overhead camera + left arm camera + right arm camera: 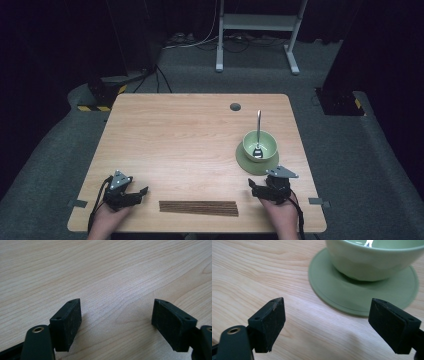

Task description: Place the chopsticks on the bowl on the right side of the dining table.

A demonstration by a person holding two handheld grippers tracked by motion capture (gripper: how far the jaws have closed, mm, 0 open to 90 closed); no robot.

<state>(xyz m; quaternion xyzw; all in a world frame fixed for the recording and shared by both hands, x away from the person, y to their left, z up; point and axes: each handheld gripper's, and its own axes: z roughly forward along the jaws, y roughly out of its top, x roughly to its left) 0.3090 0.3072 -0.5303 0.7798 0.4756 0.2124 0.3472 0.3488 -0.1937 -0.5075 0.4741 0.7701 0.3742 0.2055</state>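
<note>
A light green bowl (260, 145) stands on a green saucer (245, 161) at the right of the wooden table, with a metal spoon (258, 131) leaning in it, handle pointing away. My right gripper (263, 186) rests just in front of the saucer, open and empty; in its own view the bowl (372, 262) and saucer (352, 297) lie close ahead of the jaws (331, 322). My left gripper (131, 192) rests near the front left edge, open over bare wood (116, 320). A flat bundle of dark brown sticks (198, 208) lies between the two hands.
The table (190, 135) has a round cable hole (235, 107) at the back. A white desk frame (257, 30) stands on the floor behind, with black stands and cables to the left and right.
</note>
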